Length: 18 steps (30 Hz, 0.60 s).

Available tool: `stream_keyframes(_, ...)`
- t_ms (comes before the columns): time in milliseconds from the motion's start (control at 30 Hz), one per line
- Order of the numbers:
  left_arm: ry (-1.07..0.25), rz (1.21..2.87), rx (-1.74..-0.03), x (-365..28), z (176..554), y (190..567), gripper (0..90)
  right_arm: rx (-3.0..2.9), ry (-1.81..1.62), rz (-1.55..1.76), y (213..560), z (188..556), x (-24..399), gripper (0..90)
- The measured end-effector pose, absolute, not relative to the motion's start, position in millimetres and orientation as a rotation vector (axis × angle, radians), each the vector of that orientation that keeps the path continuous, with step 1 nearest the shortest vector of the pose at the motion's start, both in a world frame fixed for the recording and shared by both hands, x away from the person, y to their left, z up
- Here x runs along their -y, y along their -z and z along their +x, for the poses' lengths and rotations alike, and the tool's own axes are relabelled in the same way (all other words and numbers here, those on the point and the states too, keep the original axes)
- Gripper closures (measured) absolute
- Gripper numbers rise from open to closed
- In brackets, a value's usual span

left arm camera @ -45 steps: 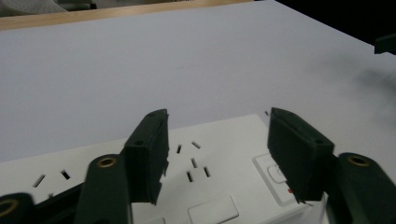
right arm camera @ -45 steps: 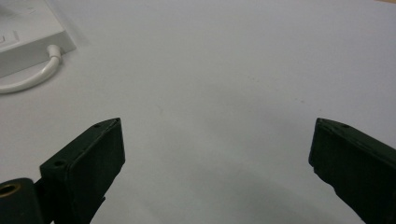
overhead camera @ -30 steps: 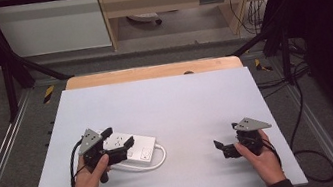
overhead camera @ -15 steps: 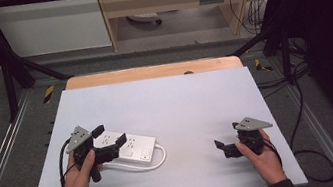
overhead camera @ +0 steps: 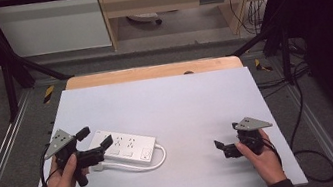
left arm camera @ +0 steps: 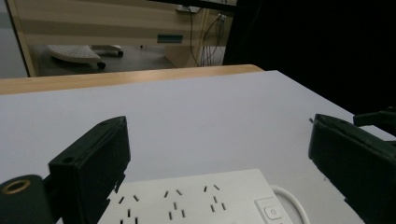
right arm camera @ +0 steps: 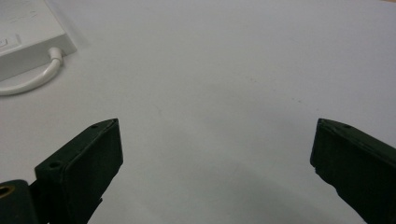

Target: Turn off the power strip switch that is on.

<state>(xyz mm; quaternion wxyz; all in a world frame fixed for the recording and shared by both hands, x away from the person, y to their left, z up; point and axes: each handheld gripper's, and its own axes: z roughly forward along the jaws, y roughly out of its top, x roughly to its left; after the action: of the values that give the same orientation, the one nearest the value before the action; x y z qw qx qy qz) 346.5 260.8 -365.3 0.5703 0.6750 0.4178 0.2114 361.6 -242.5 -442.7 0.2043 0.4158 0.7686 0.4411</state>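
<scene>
left gripper (overhead camera: 94,138) sits at the left end of the white power strip (overhead camera: 126,147), jaws spread wide, one on each side of that end, not clamped. power strip lies flat on the white table (overhead camera: 165,98), left of middle, sockets up, its white cord (overhead camera: 138,166) looping along the near side from the right end. in the left gripper view the strip (left arm camera: 205,198) lies low between the jaws. right gripper (overhead camera: 223,147) is well apart on the right, jaws wide, nothing between them, low over bare table.

No writing can be read anywhere (the power strip (overhead camera: 127,146) included).
</scene>
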Motion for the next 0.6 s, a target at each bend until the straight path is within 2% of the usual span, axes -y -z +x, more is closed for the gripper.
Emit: stream_keyframes(600, -0.506, 1.539, -1.026, -295, 328, 364, 5.0, -2.143, -1.238, 1.158, 443, 362, 243, 2.7)
